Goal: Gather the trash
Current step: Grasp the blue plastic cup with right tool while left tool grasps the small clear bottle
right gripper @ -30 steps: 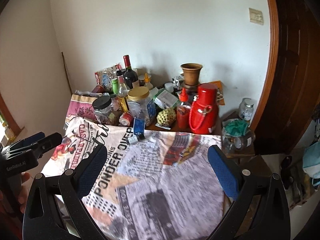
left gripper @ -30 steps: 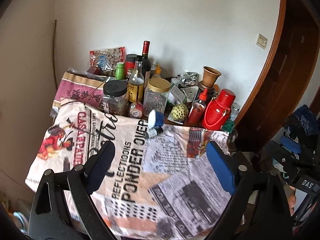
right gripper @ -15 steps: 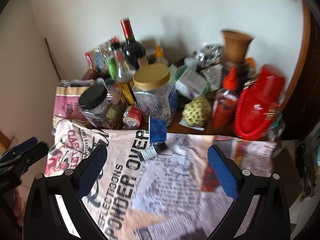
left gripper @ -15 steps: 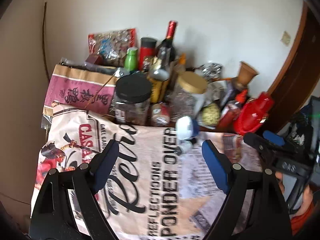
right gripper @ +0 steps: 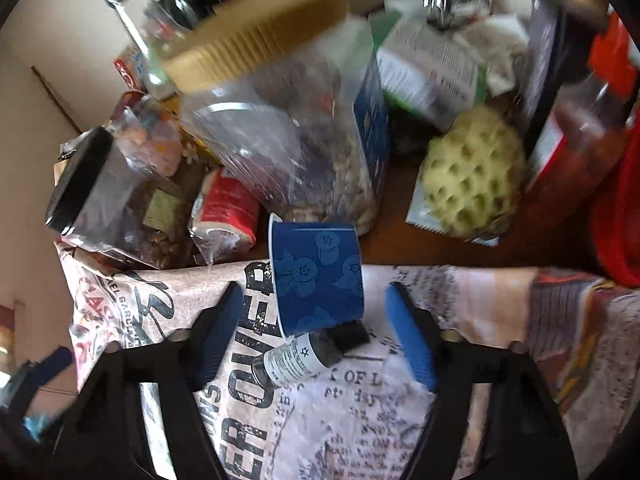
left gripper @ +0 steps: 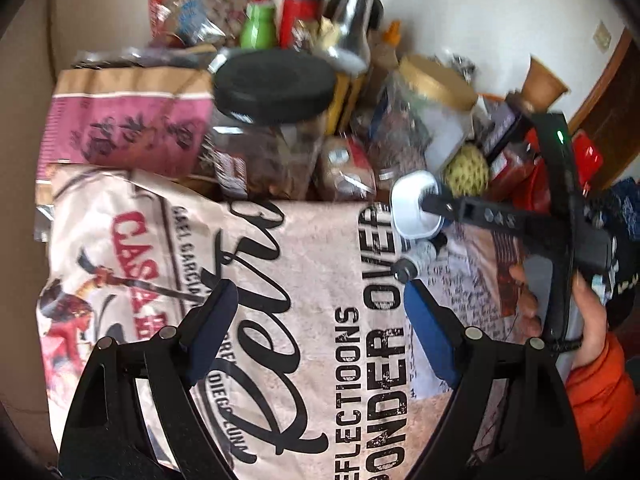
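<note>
The right tongs (right gripper: 314, 330) are spread wide, with the small bottle (right gripper: 298, 358) lying on its side between their blue pads and the blue cup (right gripper: 318, 276) tipped over just beyond, touching it. The bottle has a white label; the cup bears a printed flower pattern. Both rest on the printed cloth (right gripper: 360, 420) over the worktop. Left of the cup, the left tongs (left gripper: 320, 316) hover spread above the cloth, holding nothing.
</note>
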`<state>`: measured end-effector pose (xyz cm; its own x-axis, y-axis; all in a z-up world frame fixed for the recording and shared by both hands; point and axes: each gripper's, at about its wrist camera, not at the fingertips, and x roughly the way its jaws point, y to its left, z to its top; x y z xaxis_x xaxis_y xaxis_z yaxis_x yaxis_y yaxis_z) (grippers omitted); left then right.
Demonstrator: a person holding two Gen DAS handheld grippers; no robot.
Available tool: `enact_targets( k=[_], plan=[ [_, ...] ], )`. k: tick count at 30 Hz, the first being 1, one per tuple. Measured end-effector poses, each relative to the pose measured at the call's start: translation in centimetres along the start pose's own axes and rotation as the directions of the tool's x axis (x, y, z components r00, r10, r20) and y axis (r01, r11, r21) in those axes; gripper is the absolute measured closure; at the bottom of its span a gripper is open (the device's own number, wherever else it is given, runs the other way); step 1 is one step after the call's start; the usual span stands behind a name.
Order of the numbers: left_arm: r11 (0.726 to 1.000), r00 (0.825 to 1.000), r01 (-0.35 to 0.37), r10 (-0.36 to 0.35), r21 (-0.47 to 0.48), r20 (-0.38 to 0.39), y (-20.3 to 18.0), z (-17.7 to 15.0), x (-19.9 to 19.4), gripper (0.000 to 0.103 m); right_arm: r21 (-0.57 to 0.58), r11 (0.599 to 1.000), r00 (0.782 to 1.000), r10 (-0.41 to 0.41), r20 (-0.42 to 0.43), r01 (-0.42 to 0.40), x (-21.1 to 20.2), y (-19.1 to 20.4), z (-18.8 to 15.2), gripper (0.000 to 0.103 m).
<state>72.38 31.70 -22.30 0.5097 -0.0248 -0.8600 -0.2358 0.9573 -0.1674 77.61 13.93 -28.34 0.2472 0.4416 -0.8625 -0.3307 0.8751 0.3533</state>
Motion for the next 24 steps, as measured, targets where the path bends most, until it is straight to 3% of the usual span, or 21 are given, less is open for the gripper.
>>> enact_targets(
  k=[2,3,10,17,24],
  plan=[
    [1.0,1.0,0.008,-0.008,0.027,-0.026,-0.5,-0.1,1.1,0.018,0.002,1.0,1.0,0.014,-0.011,-0.013,0.3,-0.3,-0.1,0.061],
    [0.999,0.999,0.013,-0.012,0.038,-0.036,-0.7,-0.1,1.6,0.018,0.0,1.0,1.0,0.015,-0.013,-0.015,0.3,-0.3,0.0,0.062],
    [0.993,0.993,0.072,-0.063,0.098,-0.101,-2.9,1.1,4.9,0.018,-0.046,0.999,0.998,-0.016,0.056,0.019,-3.0,-0.8,-0.3,0.064],
    [0.977,0.971,0.176,-0.152,0.121,-0.182,-6.2,2.4,10.0,0.018,-0.002,0.997,0.984,-0.071,0.163,0.072,-9.8,-4.2,-2.0,0.065],
    [0.957,0.972,0.182,-0.141,0.225,-0.187,-9.8,3.1,13.4,0.018,0.098,0.989,0.969,-0.133,0.207,0.114,-14.4,-7.7,-4.7,0.066]
  ],
)
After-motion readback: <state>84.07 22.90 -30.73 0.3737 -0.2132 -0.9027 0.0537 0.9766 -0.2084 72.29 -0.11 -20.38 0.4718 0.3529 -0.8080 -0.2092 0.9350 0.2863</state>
